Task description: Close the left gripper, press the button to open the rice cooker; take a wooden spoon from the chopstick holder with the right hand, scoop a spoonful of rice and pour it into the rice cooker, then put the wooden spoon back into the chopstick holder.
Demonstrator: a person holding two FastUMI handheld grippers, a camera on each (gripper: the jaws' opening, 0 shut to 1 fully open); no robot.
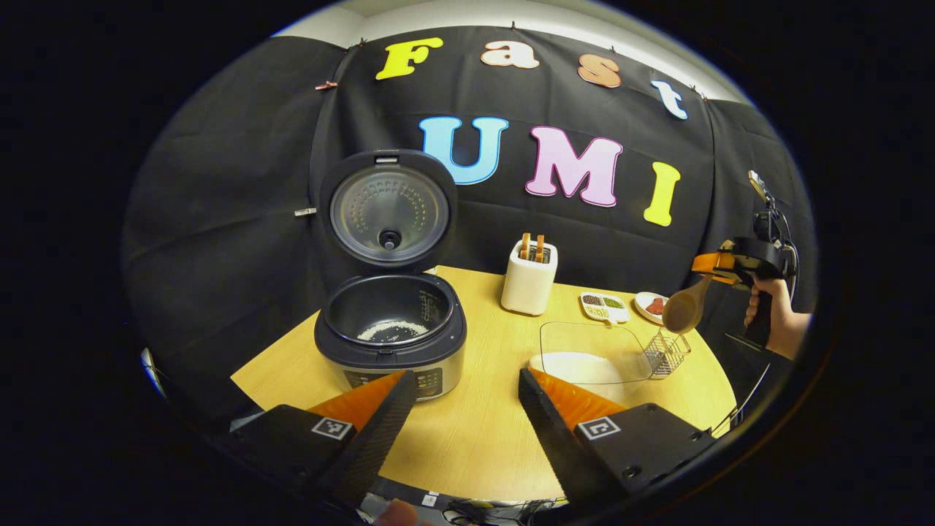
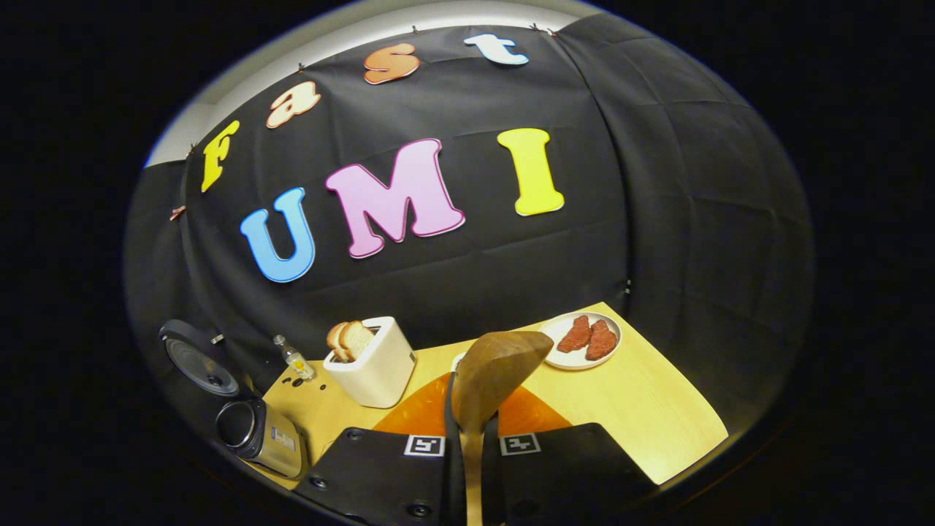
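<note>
My right gripper [image 2: 471,446] clamps the spoon [image 2: 493,372], held above the wire holder [image 1: 666,352]. My left gripper [image 1: 460,394] stands wide open, empty, facing the open cooker [image 1: 391,329].

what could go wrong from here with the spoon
The right claw holds the wooden spoon above the wire chopstick holder, which looks light and could tip if the spoon clips it. The glass rice tray lies right beside it, so a low swing might knock its rim.

Matt wooden spoon [image 2: 491,372], pale wood-grain table [image 1: 482,431], glossy metal rice cooker [image 1: 391,343], clear plastic container [image 1: 593,352], wire holder [image 1: 666,353]
</note>
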